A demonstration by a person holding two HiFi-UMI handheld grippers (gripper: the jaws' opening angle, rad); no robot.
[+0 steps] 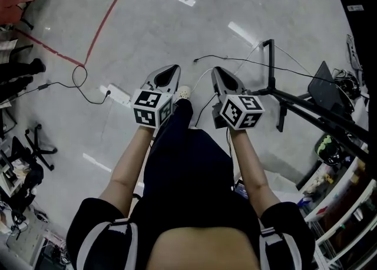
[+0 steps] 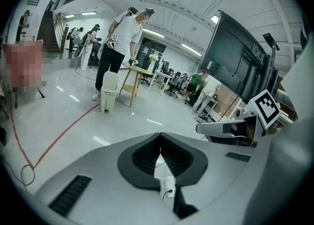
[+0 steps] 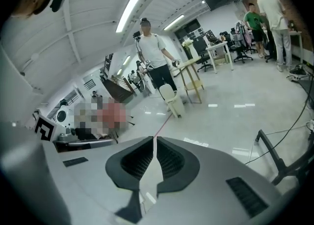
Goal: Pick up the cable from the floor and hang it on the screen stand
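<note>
A thin black cable (image 1: 79,77) lies on the grey floor, looped at the left and running to a white power strip (image 1: 115,94). Another thin black cable (image 1: 235,59) runs right toward the black screen stand (image 1: 270,65). My left gripper (image 1: 169,69) and right gripper (image 1: 217,71) are held side by side above the floor, both shut and holding nothing. Through the left gripper's (image 2: 160,135) jaws the power strip (image 2: 166,185) shows below. The big dark screen (image 2: 235,67) stands to the right. The right gripper's (image 3: 154,139) jaws show only a narrow slit between them.
A red line (image 1: 109,15) crosses the floor. An office chair (image 1: 35,145) and clutter sit at the left, shelves (image 1: 347,204) at the right. The stand's legs (image 1: 312,109) reach across the floor. A person (image 2: 120,47) stands by a small table (image 2: 135,79) and a white bin (image 2: 109,91).
</note>
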